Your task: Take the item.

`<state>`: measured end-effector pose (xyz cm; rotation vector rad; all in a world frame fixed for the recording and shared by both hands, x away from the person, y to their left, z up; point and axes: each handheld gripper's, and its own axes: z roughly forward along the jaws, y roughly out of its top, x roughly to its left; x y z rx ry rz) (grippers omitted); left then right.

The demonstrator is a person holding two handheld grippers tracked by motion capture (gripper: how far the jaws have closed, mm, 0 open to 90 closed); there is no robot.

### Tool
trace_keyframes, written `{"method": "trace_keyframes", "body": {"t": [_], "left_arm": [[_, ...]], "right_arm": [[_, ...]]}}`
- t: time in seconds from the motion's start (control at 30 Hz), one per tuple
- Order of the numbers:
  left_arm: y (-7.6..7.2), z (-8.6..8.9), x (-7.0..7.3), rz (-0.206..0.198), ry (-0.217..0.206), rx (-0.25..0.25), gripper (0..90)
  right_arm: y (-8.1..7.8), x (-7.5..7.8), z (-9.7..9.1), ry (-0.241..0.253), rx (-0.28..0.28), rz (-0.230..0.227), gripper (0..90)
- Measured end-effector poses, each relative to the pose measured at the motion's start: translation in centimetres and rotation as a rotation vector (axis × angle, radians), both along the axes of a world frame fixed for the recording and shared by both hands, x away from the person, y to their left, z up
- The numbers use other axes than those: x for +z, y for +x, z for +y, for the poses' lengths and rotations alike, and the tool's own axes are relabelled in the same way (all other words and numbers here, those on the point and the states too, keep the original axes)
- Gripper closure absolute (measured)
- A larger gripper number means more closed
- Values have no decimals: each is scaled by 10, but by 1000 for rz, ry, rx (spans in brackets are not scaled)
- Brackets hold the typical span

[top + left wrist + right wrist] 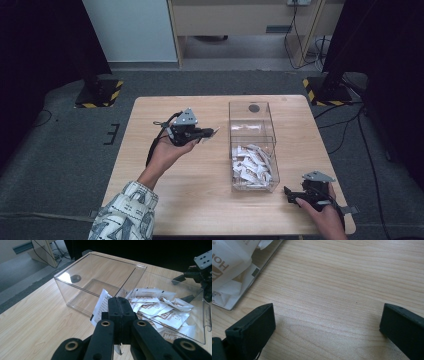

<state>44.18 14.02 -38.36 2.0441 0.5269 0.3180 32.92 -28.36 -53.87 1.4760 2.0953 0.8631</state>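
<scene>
A light wooden table (200,200) carries a clear two-compartment box (252,145), its near compartment holding sachets (251,165).

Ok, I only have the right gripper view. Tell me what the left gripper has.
Observer: The left gripper is shut on a sachet.
Operator: Say where it is.
Observer: Above the table, left of the clear box.
Operator: Describe the box.
Observer: Two compartments: the near one holds sachets, the far one is empty.
</scene>
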Motion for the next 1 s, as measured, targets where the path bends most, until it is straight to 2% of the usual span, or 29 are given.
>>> {"method": "trace_keyframes", "body": {"t": [0.23, 0.63, 1.0], "left_arm": [[8, 5, -7, 9, 12, 29, 897], [19, 12, -18, 28, 25, 47, 897], [31, 9, -32, 38, 52, 56, 896]], "right_arm": [[0, 0, 0, 1, 1, 0, 5], [0, 0, 0, -1, 0, -3, 5], [0, 0, 0, 1, -1, -1, 5]]}}
